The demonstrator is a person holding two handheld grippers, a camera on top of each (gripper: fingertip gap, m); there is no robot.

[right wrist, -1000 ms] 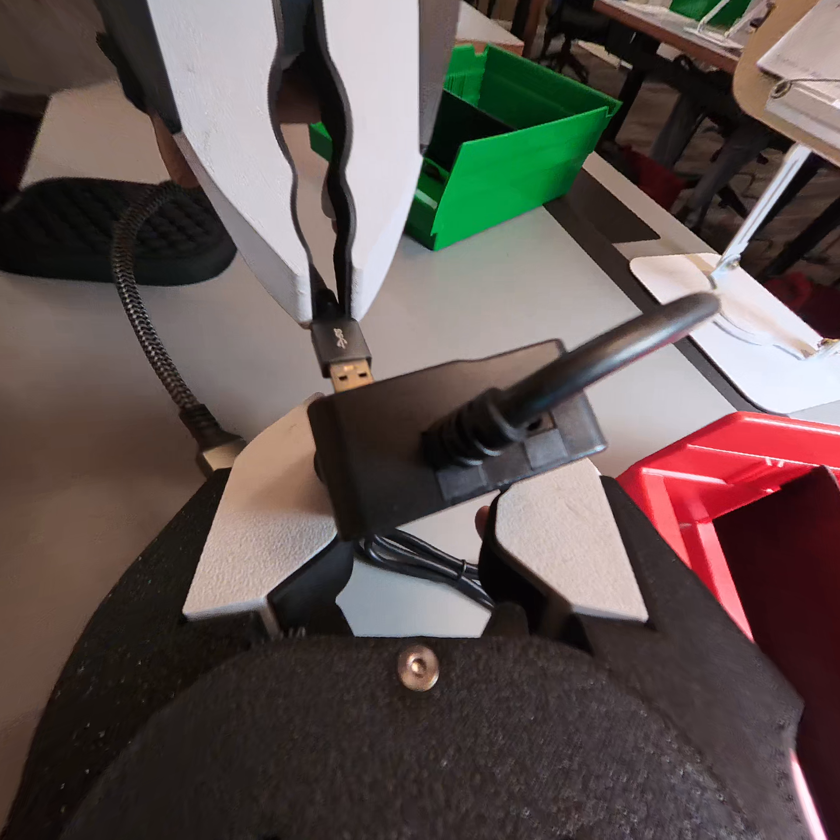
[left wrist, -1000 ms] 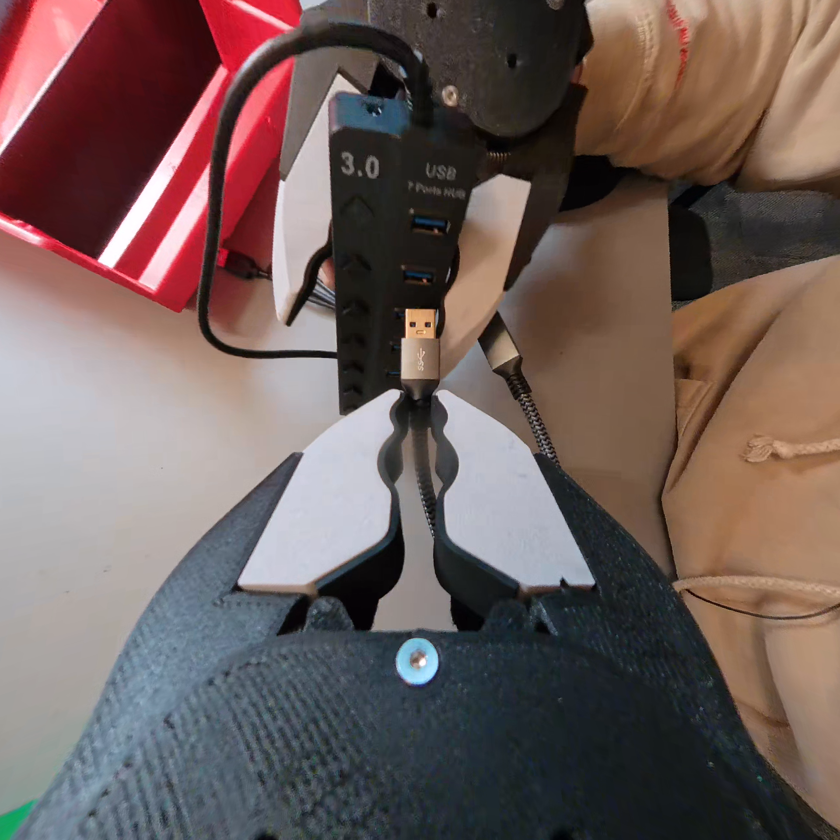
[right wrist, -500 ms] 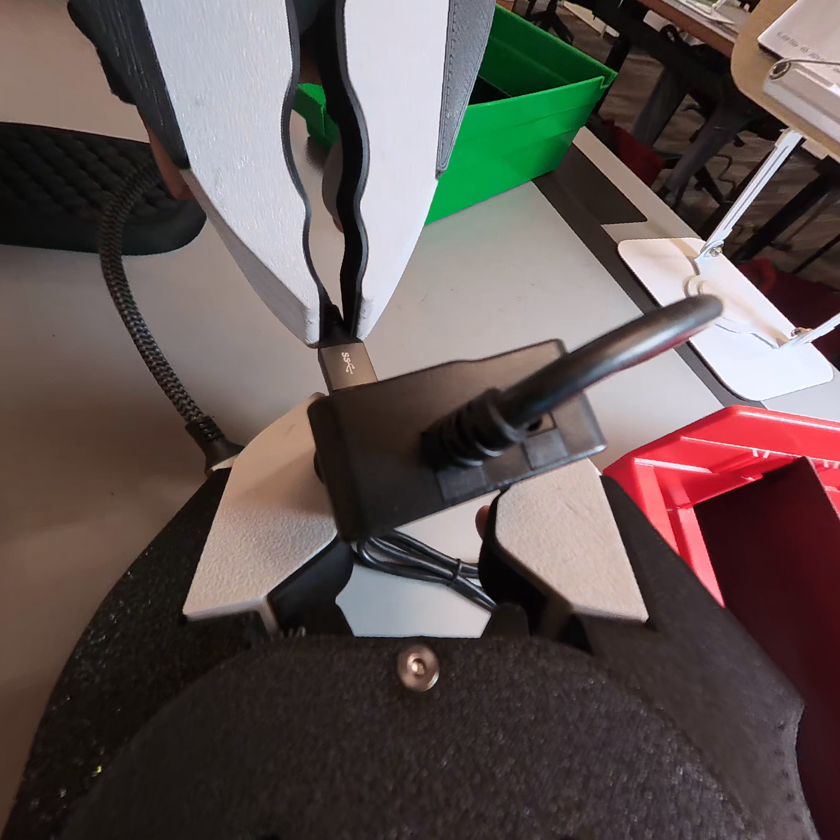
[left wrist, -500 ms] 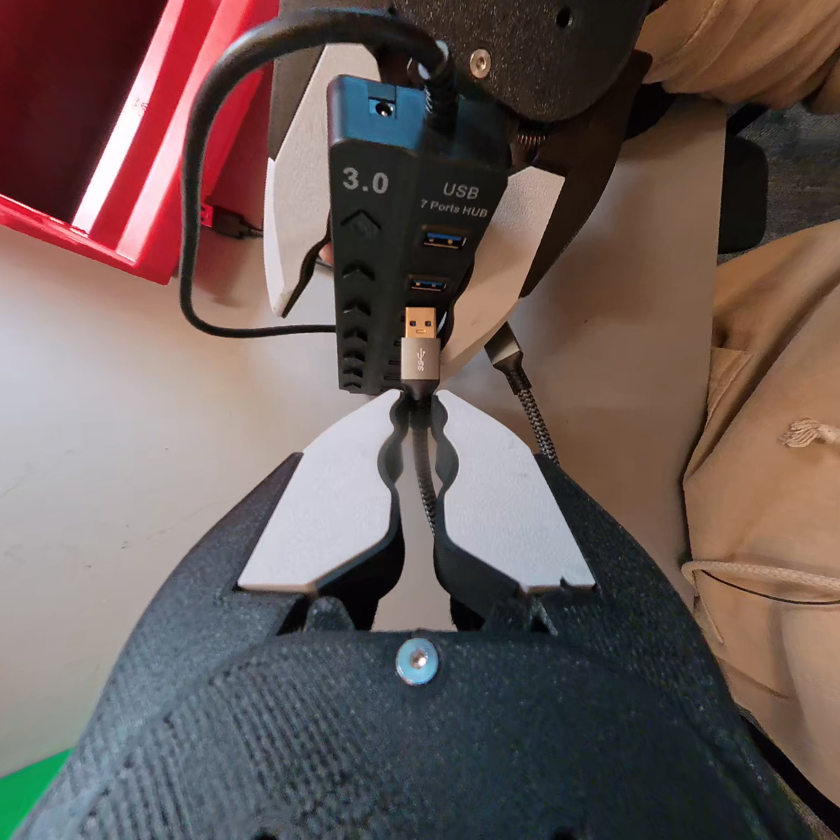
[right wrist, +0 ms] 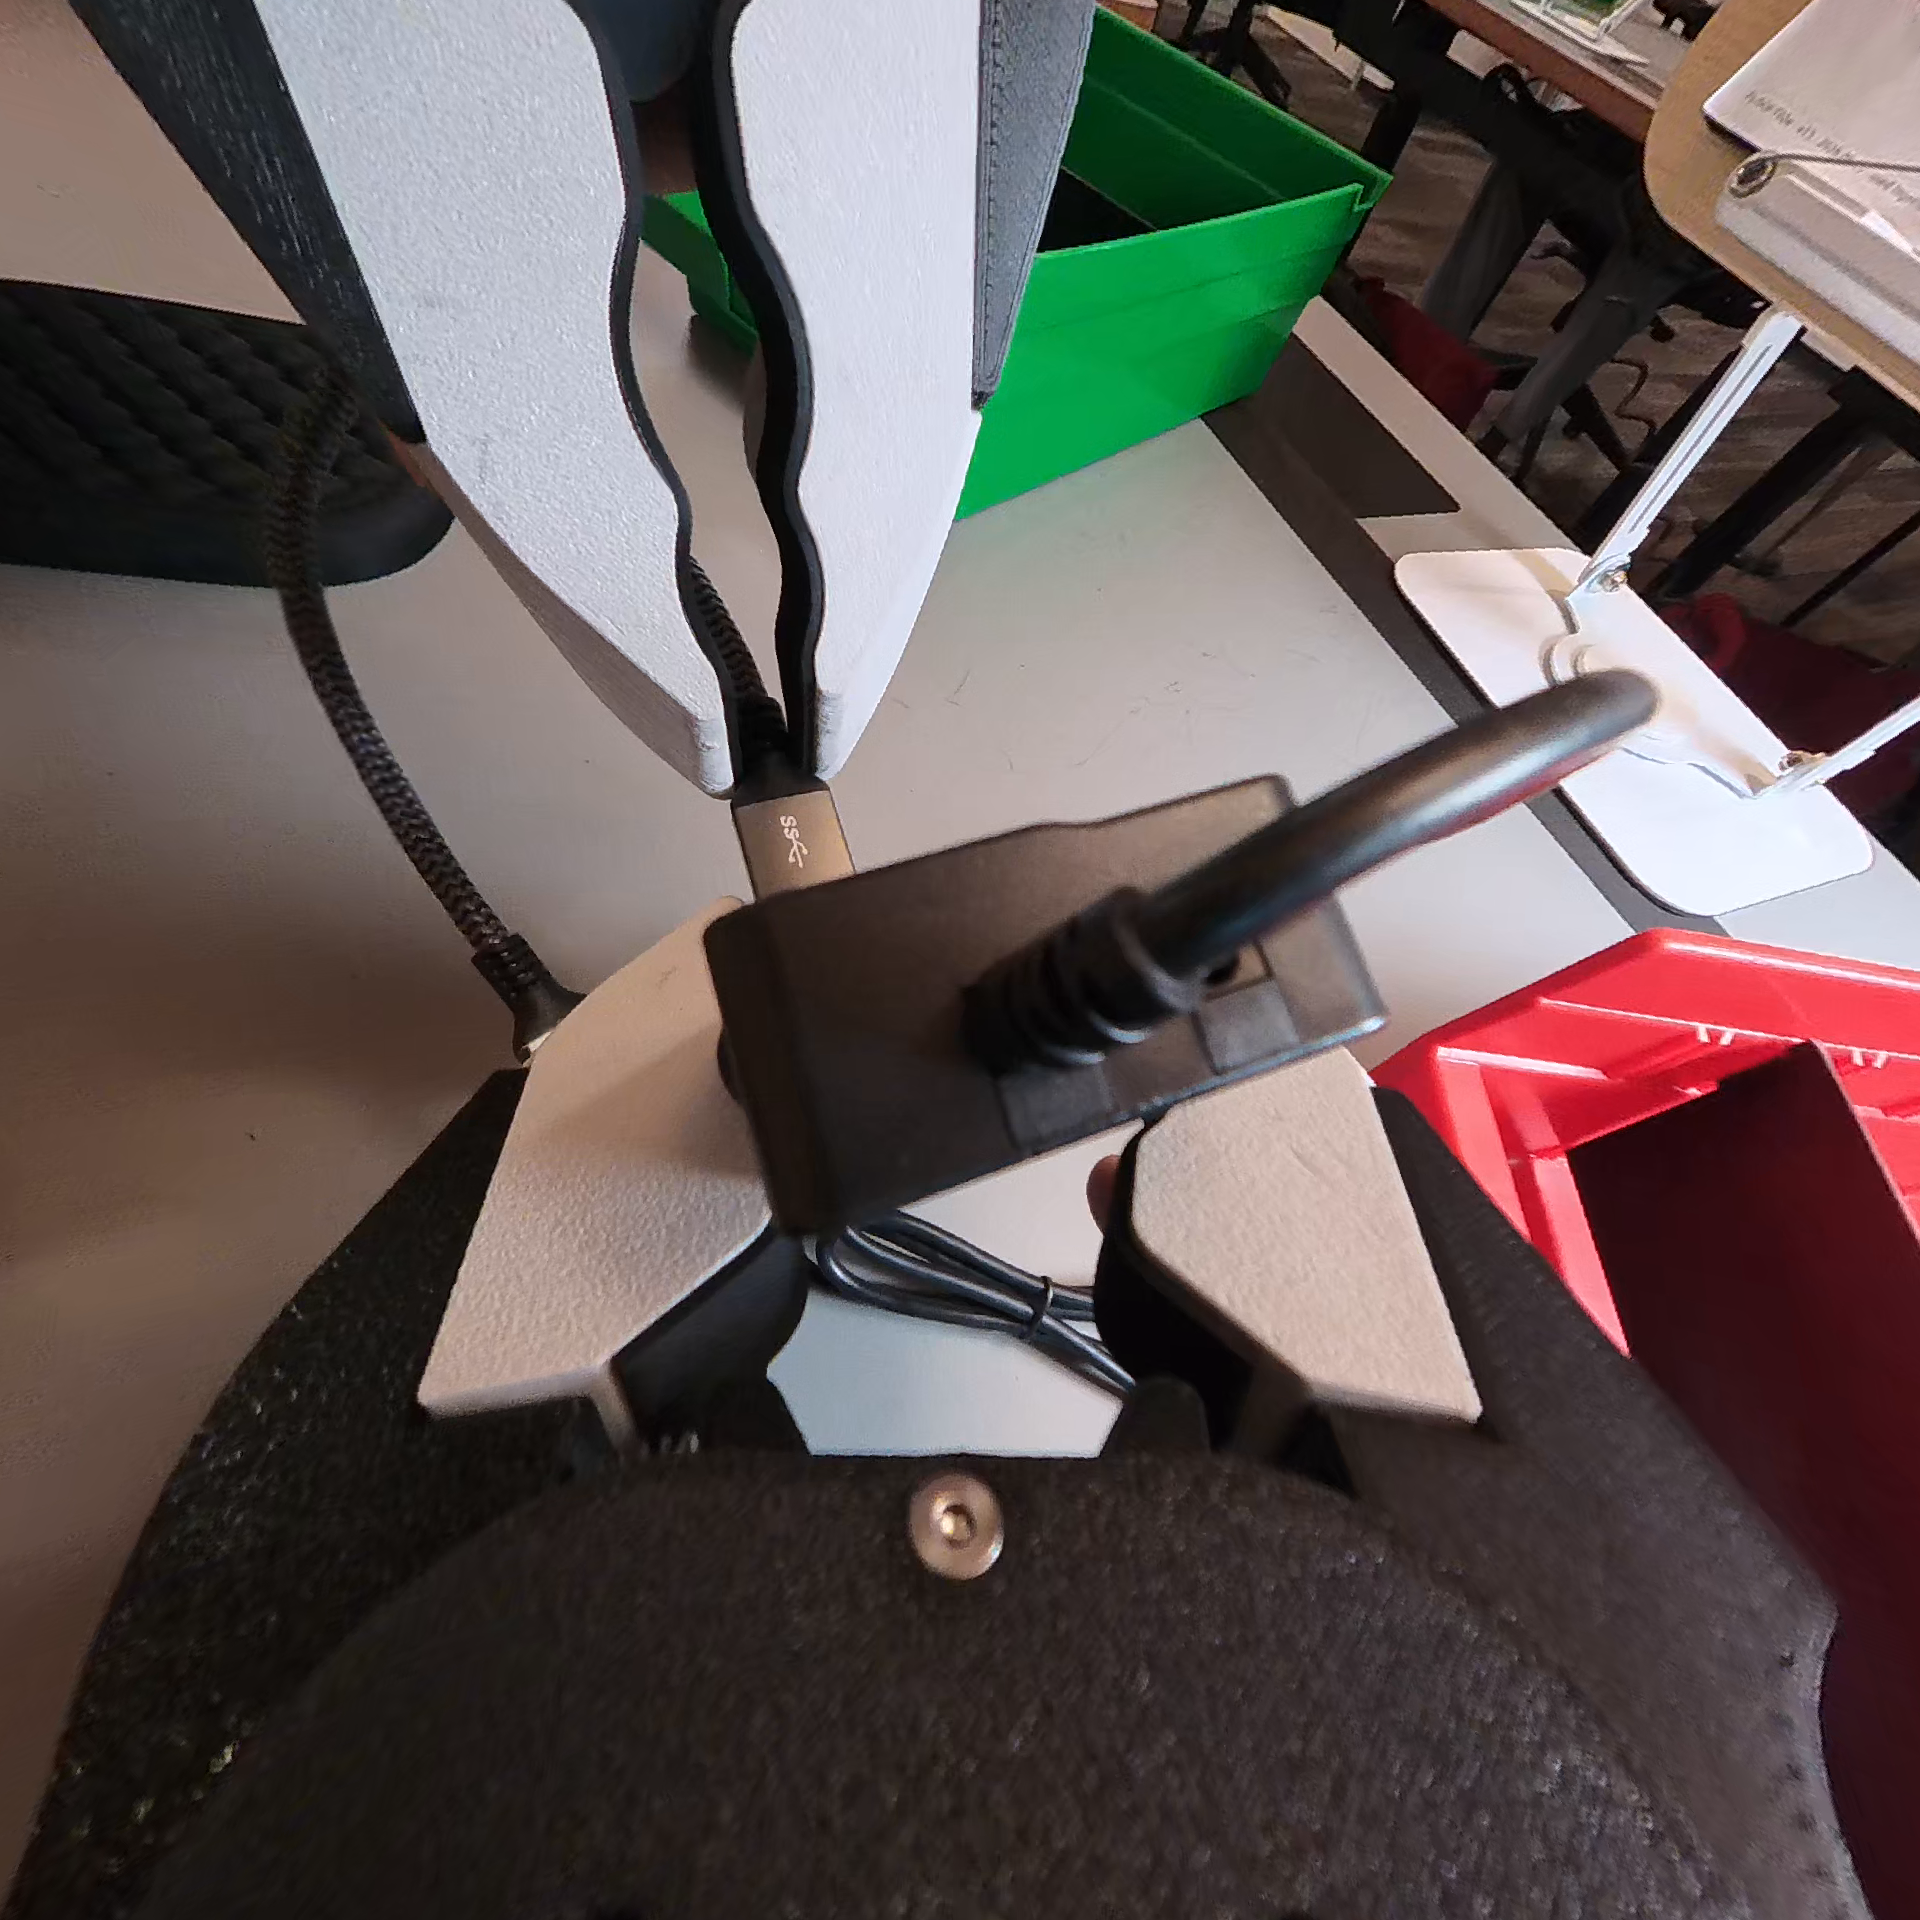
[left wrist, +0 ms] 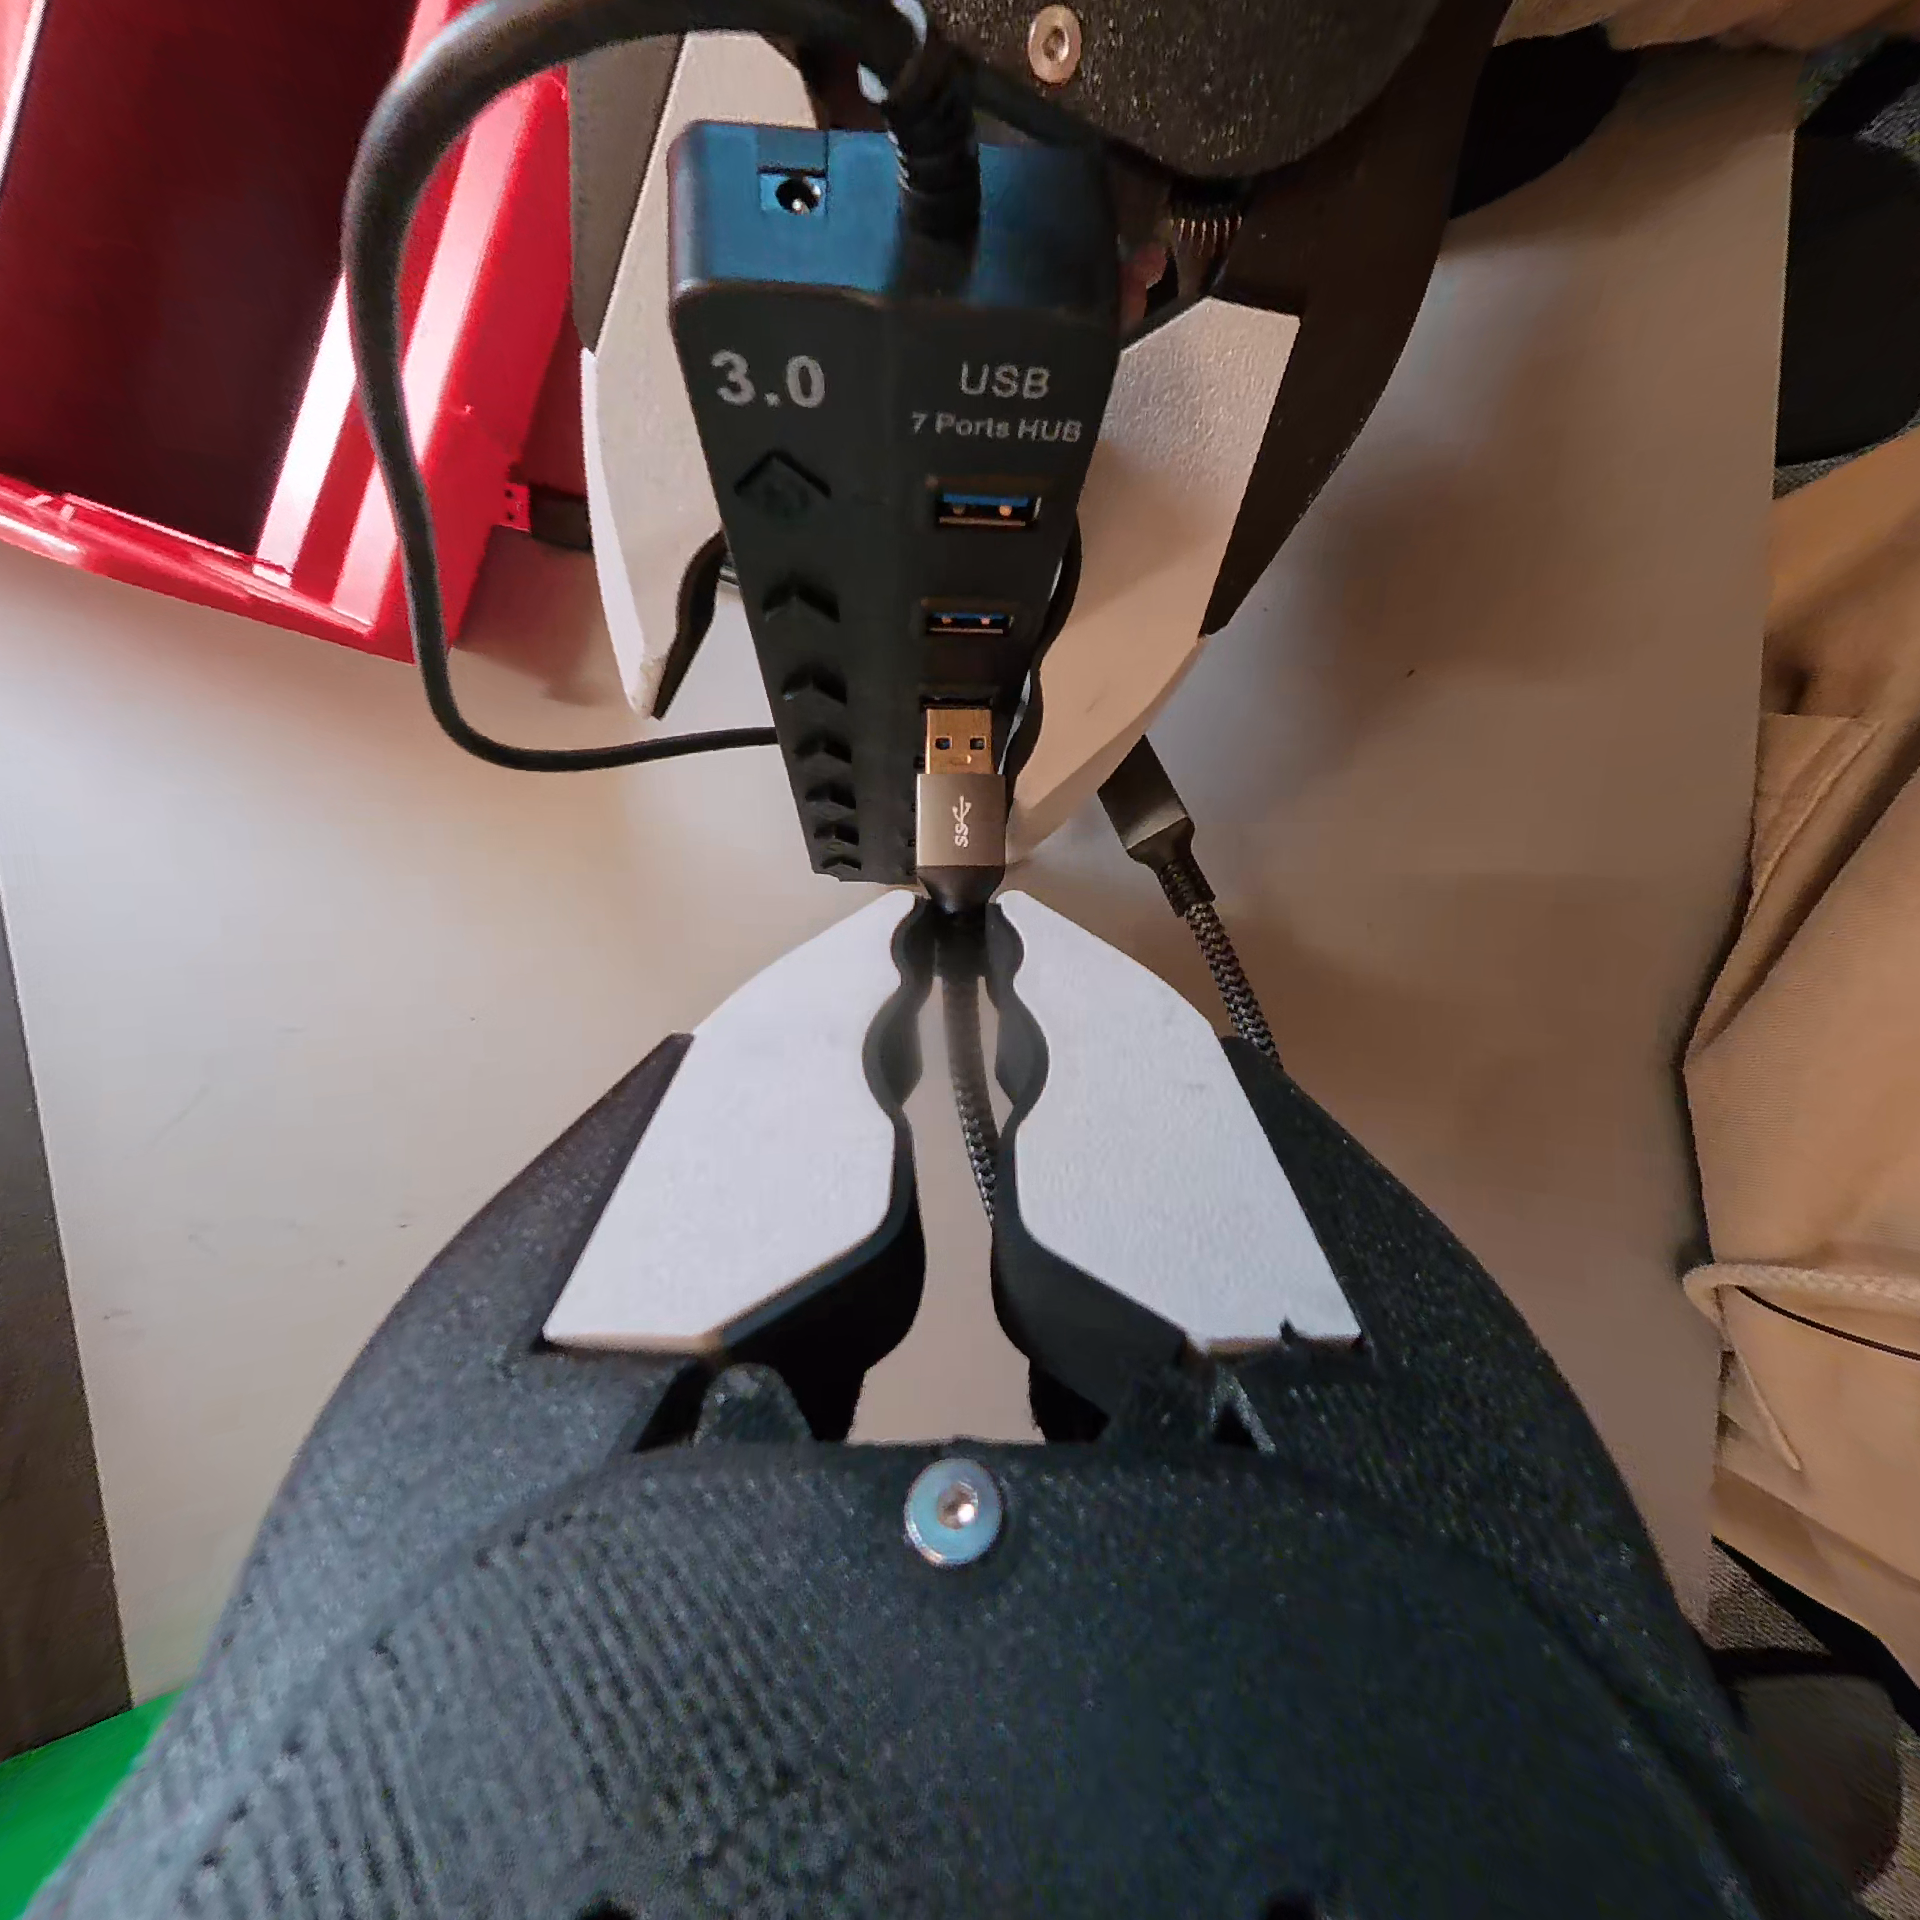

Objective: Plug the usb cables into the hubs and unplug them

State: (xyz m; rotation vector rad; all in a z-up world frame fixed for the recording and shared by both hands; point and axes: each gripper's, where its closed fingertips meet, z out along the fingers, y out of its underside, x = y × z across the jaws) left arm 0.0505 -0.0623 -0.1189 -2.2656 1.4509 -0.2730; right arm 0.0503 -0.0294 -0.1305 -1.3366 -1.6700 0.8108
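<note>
While two grippers clamp, one plug [left wrist: 961, 805] meets one hub [left wrist: 883, 488].

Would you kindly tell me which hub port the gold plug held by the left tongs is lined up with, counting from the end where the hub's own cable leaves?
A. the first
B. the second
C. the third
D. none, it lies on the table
C: in the left wrist view the plug sits at the hub's third port, just past two empty blue ones, gripped by the left tongs.
</note>
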